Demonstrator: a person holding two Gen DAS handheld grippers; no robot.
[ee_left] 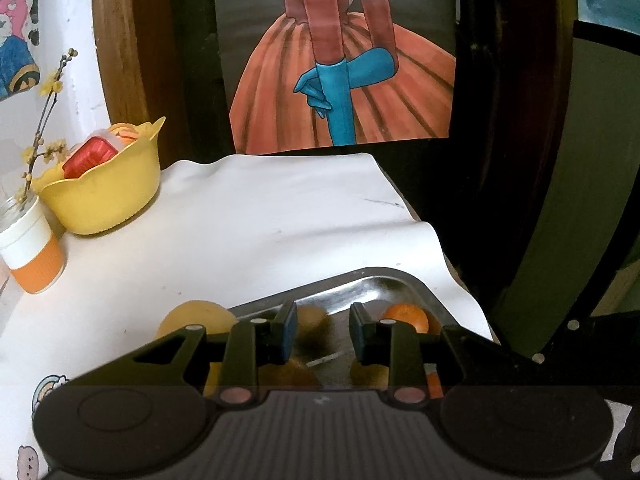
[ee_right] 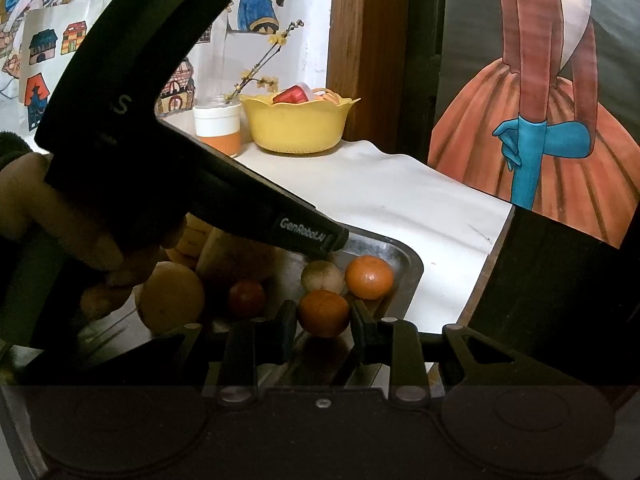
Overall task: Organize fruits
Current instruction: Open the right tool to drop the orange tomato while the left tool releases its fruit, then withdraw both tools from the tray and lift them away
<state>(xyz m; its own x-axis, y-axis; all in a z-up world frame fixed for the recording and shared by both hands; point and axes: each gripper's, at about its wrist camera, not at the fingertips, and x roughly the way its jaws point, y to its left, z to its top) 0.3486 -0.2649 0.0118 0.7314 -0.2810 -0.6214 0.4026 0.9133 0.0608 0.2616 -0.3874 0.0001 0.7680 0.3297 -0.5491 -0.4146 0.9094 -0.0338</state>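
Fingers of the right gripper point(ee_right: 323, 330) stand spread around a near orange point(ee_right: 323, 313), seemingly not touching. Beyond it on the metal tray point(ee_right: 414, 276), the left gripper point(ee_left: 322, 332) hangs open and empty over a brownish fruit point(ee_left: 312, 320).

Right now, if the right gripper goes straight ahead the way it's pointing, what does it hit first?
Probably the near orange: it sits just ahead of the right gripper, in line with the gap between its open fingers. Behind it in the tray lie a second orange and a pale fruit.
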